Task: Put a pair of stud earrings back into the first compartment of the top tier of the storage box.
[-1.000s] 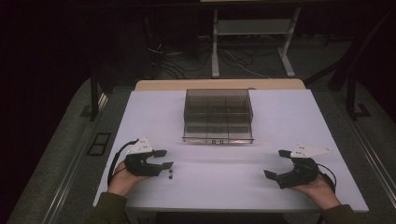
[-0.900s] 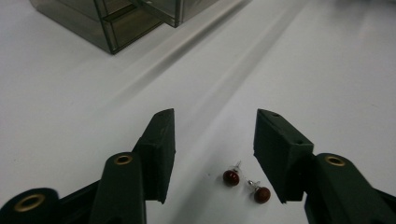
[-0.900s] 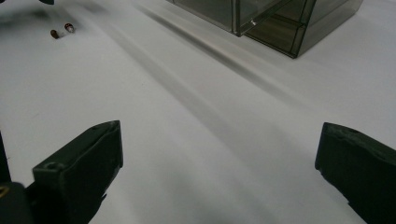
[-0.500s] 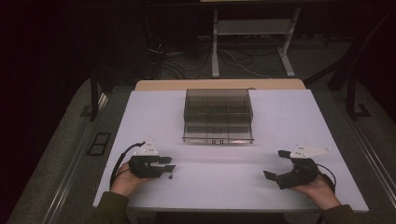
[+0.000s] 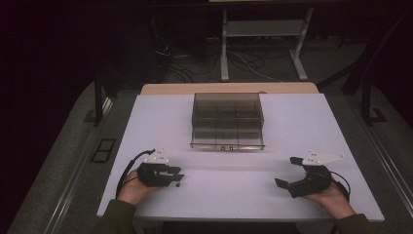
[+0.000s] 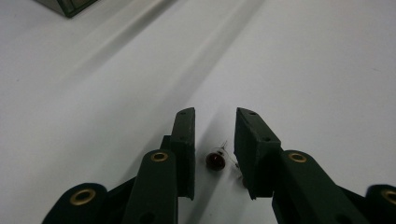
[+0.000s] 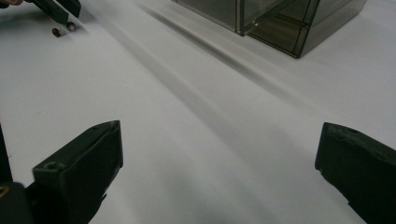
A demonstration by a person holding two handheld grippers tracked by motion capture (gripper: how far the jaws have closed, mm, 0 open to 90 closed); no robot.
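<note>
Grippers rest low on a white table (image 5: pixel 234 195), one in each of a person's hands, as we look down from above. Our left gripper (image 5: pixel 176 176) sits at about seven o'clock on the tabletop; its jaws have just been closing and now stand narrowly apart around a small reddish bulb-like part (image 6: pixel 215 160) with thin wire leads, which lies on the table between them. We cannot see the pads pressing on it, so it is bracketed, not clamped. Our right gripper (image 5: pixel 288 171) sits at about five o'clock, its jaws spread wide over bare table. A clear compartmented box (image 5: pixel 227 120) stands toward twelve o'clock, well apart from both.
</note>
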